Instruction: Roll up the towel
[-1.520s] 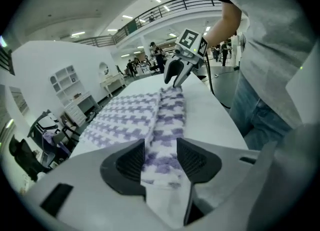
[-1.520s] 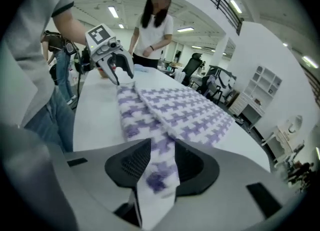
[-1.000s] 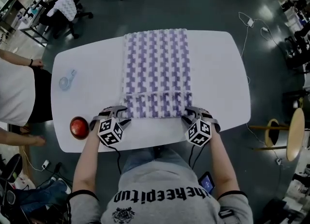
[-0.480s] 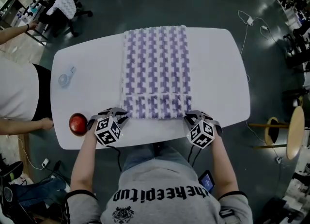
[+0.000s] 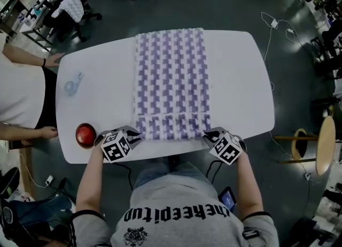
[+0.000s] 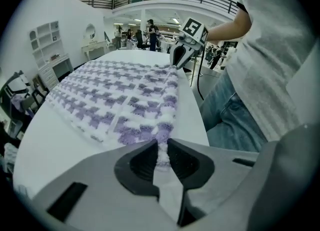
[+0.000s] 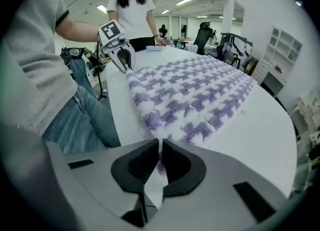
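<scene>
A purple-and-white checked towel (image 5: 171,80) lies flat down the middle of the white table (image 5: 240,80), with a folded band along its near edge. My left gripper (image 5: 136,133) is shut on the towel's near left corner, and its jaws have just been closing on the cloth. The left gripper view shows the fabric (image 6: 115,95) pinched between the jaws of the left gripper (image 6: 161,147). My right gripper (image 5: 207,133) is shut on the near right corner, having just closed as well. In the right gripper view a tuft of towel (image 7: 200,95) sits inside the right gripper (image 7: 161,150).
A red apple (image 5: 85,134) rests at the table's near left, close to my left hand. A small clear object (image 5: 73,86) lies further left. A person in white (image 5: 21,96) stands at the left edge. A stool (image 5: 320,147) stands to the right.
Both grippers have closed on the towel's near corners and drawn the near edge toward the table's front edge. The bystander's hands have shifted along the left side.
</scene>
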A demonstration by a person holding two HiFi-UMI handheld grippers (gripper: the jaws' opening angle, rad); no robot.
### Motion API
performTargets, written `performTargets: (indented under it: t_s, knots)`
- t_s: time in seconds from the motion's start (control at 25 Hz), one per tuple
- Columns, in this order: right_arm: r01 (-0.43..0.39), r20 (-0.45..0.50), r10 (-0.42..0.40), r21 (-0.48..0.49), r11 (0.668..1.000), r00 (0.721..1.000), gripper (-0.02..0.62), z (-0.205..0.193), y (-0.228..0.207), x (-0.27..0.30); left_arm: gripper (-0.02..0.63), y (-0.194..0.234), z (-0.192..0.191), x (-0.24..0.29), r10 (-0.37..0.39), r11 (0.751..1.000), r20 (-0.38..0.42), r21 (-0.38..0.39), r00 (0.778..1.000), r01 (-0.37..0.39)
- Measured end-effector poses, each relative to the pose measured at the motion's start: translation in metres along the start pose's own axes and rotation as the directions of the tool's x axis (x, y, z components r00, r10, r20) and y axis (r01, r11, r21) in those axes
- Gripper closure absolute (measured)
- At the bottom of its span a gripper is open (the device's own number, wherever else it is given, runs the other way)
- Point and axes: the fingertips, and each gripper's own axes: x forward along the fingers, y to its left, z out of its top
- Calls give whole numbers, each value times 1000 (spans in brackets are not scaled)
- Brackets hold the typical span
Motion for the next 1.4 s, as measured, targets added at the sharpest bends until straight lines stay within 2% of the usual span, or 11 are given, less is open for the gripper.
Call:
performTargets:
  t_s: [0.12,0.32,0.6,0.76,0.88,1.0,1.2,1.32,1.4]
  knots:
    - [13,20,-14,21,1000,1000,575,11,-20,-4,540,17,8,-5,-12,999,22,-34,1000,13]
    - [59,67,-61,37,998,996,574,27,-46,-23,538,38,27,-17,13,998,58,-58,998,-10]
    - [190,72,-188,-28,981,980,569,50,-81,-9,535,79,25,-14,125,992,33,-34,992,-123]
    - [263,53,-260,-56,963,964,563,57,-102,3,501,99,26,-8,172,985,15,-2,985,-172]
    - [292,49,-289,-45,956,956,546,59,-111,9,467,109,28,-9,202,979,38,-10,979,-201]
    - [307,72,-306,0,952,949,519,60,-116,4,406,116,35,-17,243,970,90,-36,966,-240]
    - [282,151,-295,99,954,944,479,64,-122,-18,374,123,47,-43,317,948,180,-90,931,-305]
    - [296,202,-308,88,951,930,468,75,-118,-37,371,123,55,-66,372,928,236,-91,898,-361]
    - [291,241,-295,55,955,925,468,84,-106,-46,371,112,62,-75,385,922,264,-57,884,-384]
